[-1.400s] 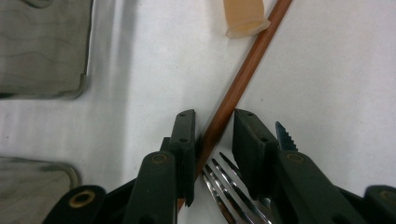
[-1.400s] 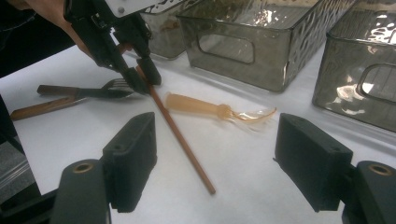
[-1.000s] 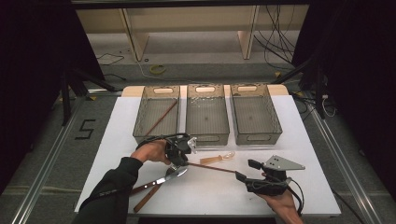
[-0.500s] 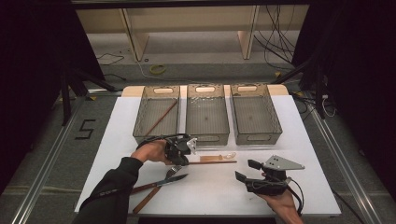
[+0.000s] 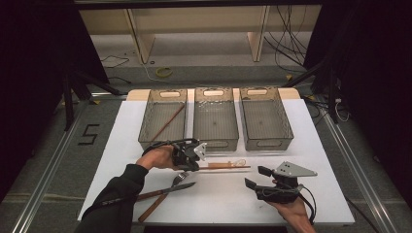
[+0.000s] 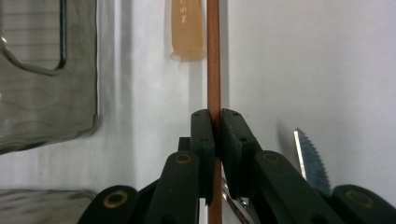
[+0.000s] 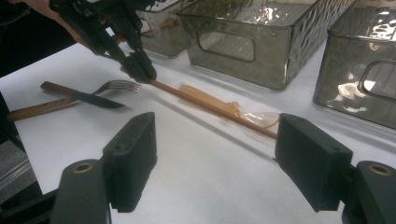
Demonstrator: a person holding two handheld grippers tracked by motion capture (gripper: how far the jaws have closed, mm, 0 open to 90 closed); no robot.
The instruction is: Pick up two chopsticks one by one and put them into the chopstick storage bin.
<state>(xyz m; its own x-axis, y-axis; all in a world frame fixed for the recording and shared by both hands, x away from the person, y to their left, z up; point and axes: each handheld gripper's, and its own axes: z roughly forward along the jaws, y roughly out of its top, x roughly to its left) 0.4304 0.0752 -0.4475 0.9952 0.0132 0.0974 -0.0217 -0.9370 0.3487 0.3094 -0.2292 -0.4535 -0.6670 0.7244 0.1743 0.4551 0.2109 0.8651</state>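
A: Jaws first. The left gripper has just been closing, and its 2 black pads now pinch the brown chopstick between them, right at the stick's near end.

B: Confirmed from the high view: the left gripper sits in front of the left bin, and the chopstick runs level across the white table toward the right.

A: Beside that stick lies a pale translucent spoon, touching it or just about; its bowl end sits by the stick's far tip.

B: Right gripper? Jaws wide apart, nothing between them, hovering low over bare table, well short of the chopstick.

A: Near the left hand a fork and a serrated knife with wooden handles lie crossed on the table.

B: And at the back, 3 grey see-through bins in a row. The left one holds another chopstick, leaning corner to corner. The middle bin and right bin stand alongside.
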